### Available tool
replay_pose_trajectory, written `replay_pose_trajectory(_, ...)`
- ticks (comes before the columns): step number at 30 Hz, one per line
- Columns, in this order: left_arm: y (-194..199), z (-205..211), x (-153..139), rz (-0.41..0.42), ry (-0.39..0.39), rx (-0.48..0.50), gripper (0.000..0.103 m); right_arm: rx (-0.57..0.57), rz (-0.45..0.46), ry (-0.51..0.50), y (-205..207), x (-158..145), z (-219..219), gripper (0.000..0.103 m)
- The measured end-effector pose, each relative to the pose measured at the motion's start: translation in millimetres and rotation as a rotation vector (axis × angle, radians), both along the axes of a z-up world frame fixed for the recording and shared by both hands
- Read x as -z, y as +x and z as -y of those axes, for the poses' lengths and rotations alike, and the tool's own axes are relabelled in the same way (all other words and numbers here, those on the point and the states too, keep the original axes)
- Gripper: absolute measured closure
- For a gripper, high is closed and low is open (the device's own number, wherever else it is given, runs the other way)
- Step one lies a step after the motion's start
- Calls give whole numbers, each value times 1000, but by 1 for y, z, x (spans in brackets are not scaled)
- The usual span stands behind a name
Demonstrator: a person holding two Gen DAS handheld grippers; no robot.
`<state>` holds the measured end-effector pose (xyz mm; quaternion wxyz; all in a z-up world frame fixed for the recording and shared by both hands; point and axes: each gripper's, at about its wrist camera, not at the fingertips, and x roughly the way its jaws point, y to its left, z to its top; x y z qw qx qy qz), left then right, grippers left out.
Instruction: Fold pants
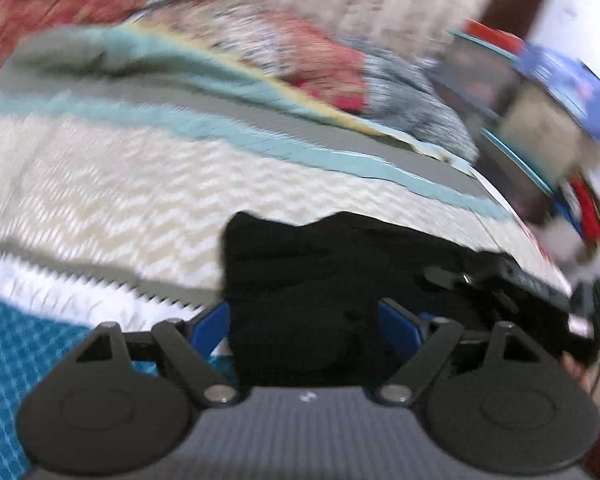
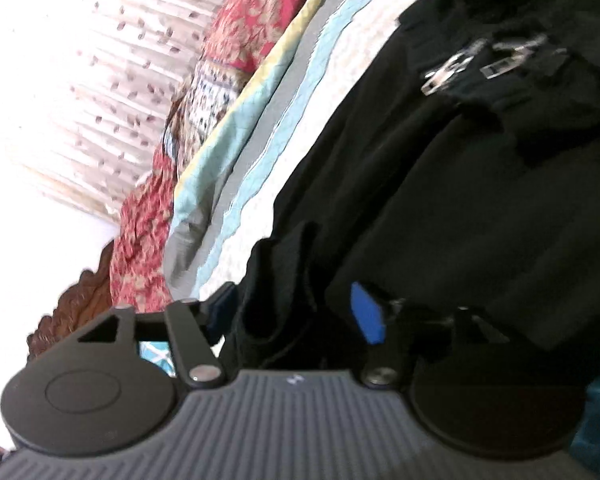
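The black pants (image 1: 320, 272) lie bunched on a bed with a cream zigzag quilt (image 1: 112, 184). In the left wrist view, which is motion-blurred, my left gripper (image 1: 304, 320) has its blue pads wide apart with black cloth between them; the other gripper (image 1: 532, 280) shows at the right on the pants. In the right wrist view, my right gripper (image 2: 296, 312) also has its blue pads apart with a fold of the pants (image 2: 440, 168) between them. Metal clasps (image 2: 476, 60) show on the pants' waist.
A red floral blanket (image 1: 320, 60) and a teal-edged cover (image 1: 172, 64) are piled at the back of the bed. A blue patterned sheet (image 1: 16, 360) lies at the front left. Cluttered shelves (image 1: 540, 100) stand at the right. A curtain (image 2: 100, 80) hangs behind.
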<state>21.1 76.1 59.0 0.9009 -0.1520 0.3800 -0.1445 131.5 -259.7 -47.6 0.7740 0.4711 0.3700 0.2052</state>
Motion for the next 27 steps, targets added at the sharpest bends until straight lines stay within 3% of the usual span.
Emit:
replay_pose_trajectory(4,12,-2,12,-67,-23,-44,26,-178,-2,-125,11,-6,-35,37)
replay_pose_trajectory(5,9,-2,13,-70,-19,-36,27,-211,13,-207,10,-11,-46,47)
replay_pose_trajectory(6,9,2,13,-65,-11,-24,28,-234,38,-268,10,-16,-56,67)
replay_pose_trajectory(9,6,11,7,-26,15,16,28,-219,143,-349,4,-39,-55,79)
replay_pose_trajectory(14,7,28,-2,16,17,61,27,-127,352,-537,-15,-65,-33,80)
replay_pose_trajectory(16,11,36,-1,11,19,82,27,-86,317,-565,-14,-56,-18,79)
replay_pose_trajectory(19,15,54,7,-10,32,114,28,-57,127,-512,5,-18,-4,70)
replay_pose_trajectory(21,19,66,16,-35,59,140,28,-40,130,-459,4,-12,5,64)
replay_pose_trajectory(24,25,79,34,-112,152,140,28,17,142,-472,4,-25,6,57)
replay_pose_trajectory(27,24,69,34,-133,94,133,28,89,229,-510,-10,-40,12,55)
